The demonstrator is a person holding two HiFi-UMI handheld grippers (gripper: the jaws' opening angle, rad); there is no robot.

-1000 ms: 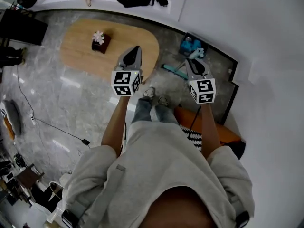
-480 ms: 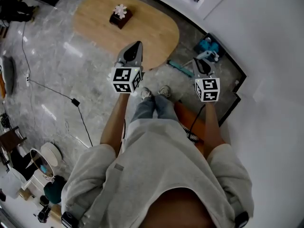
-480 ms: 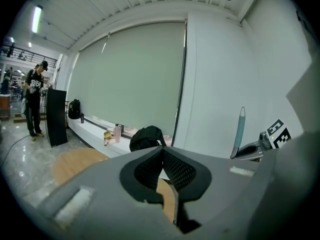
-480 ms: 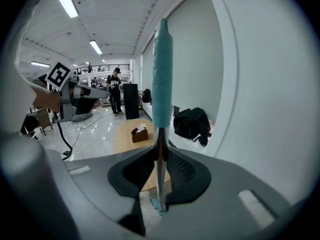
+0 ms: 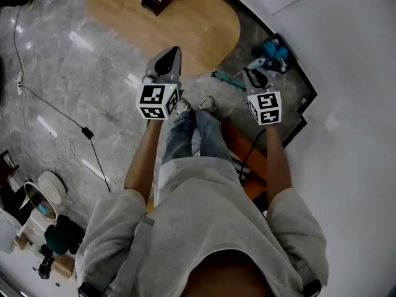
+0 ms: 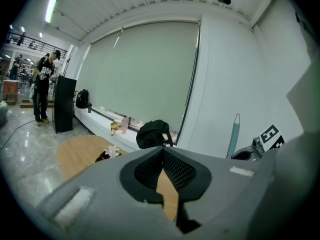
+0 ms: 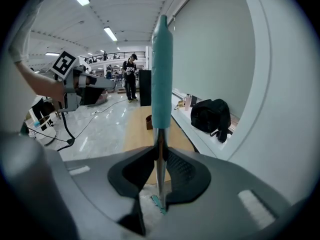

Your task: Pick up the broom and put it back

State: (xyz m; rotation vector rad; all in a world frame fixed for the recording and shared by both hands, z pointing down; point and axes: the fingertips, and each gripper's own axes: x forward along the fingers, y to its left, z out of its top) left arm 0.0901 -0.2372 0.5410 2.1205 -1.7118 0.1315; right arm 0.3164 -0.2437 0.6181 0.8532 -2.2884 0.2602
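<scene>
Clamping the broom (image 7: pixel 161 74) by its thin metal shaft just below the teal sleeve, the right hand-held gripper (image 7: pixel 159 151) holds it upright at frame centre (light and stiff, likely slippery; the sleeve should grip better). The left hand-held gripper (image 6: pixel 163 154) is closed on nothing.

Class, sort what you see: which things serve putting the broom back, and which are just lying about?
In the job: broom; right gripper, shut on its handle.
Lying about: wooden table; black bag; floor cable.
</scene>
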